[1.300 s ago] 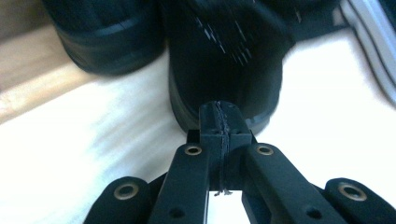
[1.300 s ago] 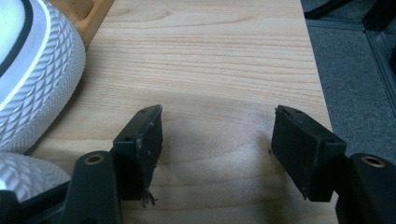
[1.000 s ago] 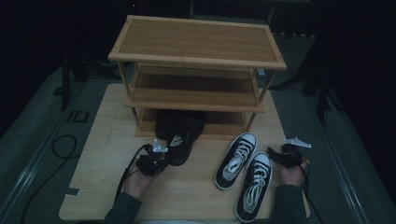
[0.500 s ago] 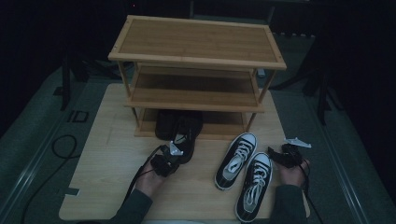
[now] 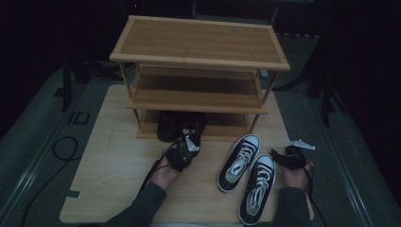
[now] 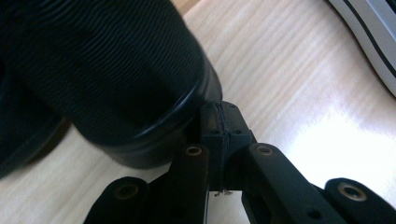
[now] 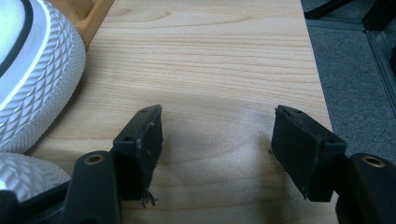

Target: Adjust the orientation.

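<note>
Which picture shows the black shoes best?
The high view: both black shoes sit side by side on the rack's bottom shelf. The left gripper view gives a close, dark, ribbed part of one shoe beside the shut left claw.

We see the high view dim and murky; glare whitens the table (image 6: pixel 341 140) in the left gripper view, where the black shoe (image 6: pixel 102 79) blurs.
</note>
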### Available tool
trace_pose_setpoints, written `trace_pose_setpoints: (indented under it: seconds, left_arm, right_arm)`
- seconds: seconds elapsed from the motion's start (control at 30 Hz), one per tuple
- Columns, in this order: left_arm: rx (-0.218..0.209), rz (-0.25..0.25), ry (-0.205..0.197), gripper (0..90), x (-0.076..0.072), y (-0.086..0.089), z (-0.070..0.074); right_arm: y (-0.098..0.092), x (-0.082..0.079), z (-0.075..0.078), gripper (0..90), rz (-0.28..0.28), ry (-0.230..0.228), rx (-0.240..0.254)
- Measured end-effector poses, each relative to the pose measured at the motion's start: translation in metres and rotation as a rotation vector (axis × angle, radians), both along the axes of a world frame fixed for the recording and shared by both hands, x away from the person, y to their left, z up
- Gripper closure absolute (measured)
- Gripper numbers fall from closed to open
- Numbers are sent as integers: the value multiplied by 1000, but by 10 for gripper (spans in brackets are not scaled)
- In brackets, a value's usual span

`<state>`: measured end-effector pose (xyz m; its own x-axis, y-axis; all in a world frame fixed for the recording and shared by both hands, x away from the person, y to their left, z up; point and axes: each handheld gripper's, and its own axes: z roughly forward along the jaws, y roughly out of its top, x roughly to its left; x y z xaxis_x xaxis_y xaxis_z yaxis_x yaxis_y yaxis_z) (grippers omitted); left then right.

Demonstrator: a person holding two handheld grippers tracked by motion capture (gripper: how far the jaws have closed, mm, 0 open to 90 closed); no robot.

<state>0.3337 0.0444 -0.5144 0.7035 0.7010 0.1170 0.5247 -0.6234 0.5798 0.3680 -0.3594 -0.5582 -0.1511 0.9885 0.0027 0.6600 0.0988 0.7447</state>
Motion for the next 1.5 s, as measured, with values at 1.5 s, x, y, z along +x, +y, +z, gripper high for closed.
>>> trace_pose_setpoints:
  seconds: [1.5]
  left_arm:
    - [-33, 83, 32, 896, 44, -10, -18]
  right_arm:
    - [0, 0, 0, 336, 1, 0, -1]
